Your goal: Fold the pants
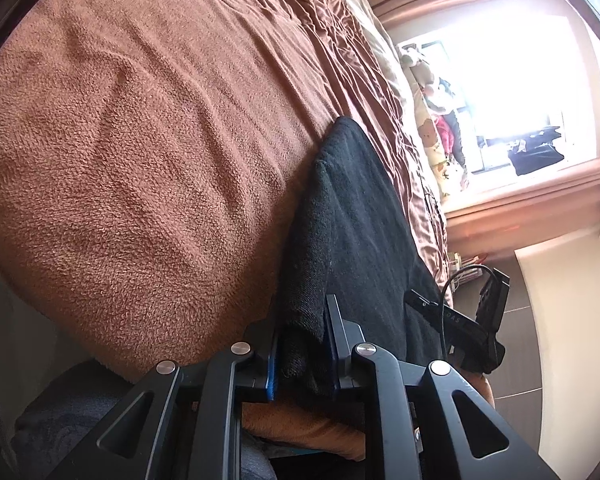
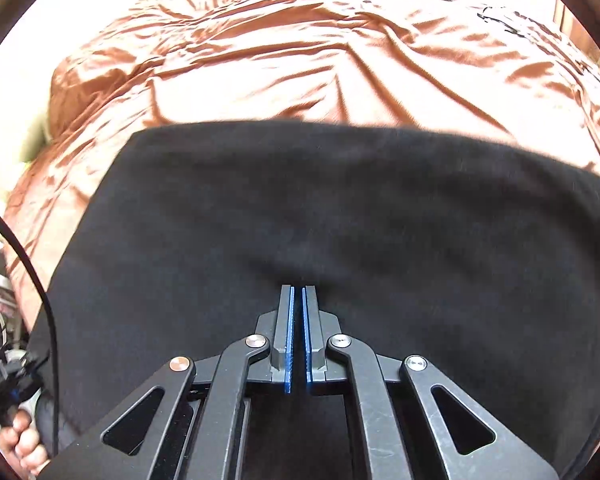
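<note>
Bed: a brown fleece blanket [image 1: 140, 152] and a crumpled rust-coloured sheet [image 2: 300, 52] cover the bed, with a bright window [image 1: 512, 92] beyond it
Pants: black pants [image 2: 320, 220] lie spread across the sheet near the bed's edge, taking up most of the right wrist view; one straight edge runs across the far side
Look: matte, dark knit cloth with a faint grain, mostly smooth, a shallow pucker just ahead of the right fingers
Handling: judged soft, limp and light; the cloth should drape and sag wherever it is unsupported, and it may drag on the fleece rather than slide
Where to take hold: a hem or corner looks the best place, pinching every layer together so the fold lifts as one
Left gripper [image 1: 302, 344]: fingers clamped on a bunched black edge of the pants, the cloth filling the gap between the blue pads
Right gripper [image 2: 299, 294]: fingers together, tips down at the cloth's surface; whether any fabric is caught between them cannot be told
Hand [image 2: 22, 436]: fingers wrapped round the other gripper's handle at the lower left corner
</note>
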A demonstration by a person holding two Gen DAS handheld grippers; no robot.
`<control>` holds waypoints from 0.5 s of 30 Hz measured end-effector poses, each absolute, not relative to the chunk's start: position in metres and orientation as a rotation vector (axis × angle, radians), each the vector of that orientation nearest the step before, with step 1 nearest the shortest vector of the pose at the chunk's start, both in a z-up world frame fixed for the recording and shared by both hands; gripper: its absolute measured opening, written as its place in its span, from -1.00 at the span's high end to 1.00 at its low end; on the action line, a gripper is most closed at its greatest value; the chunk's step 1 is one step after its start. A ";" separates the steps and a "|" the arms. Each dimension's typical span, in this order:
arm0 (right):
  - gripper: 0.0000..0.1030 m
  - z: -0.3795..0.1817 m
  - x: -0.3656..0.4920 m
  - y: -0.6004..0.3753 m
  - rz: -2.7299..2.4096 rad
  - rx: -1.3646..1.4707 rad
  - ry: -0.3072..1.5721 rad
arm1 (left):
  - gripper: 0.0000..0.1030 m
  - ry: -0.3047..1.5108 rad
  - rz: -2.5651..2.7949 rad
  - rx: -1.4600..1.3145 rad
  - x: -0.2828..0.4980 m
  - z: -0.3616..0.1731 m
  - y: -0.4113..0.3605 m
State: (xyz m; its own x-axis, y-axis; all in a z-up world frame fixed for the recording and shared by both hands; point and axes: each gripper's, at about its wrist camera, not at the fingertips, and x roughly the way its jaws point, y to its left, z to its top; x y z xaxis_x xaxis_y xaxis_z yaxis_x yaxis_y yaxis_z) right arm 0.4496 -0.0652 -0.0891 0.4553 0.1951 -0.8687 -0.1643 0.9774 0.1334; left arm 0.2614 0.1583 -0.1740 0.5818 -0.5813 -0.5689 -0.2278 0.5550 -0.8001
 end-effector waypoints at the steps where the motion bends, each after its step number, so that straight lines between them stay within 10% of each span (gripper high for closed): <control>1: 1.00 -0.090 0.456 -0.066 0.219 0.038 1.080 | 0.64 0.962 -0.250 -0.994 0.263 -0.174 0.159; 15: 1.00 -0.097 0.511 -0.061 0.189 0.045 1.076 | 0.63 0.973 -0.239 -1.008 0.274 -0.181 0.161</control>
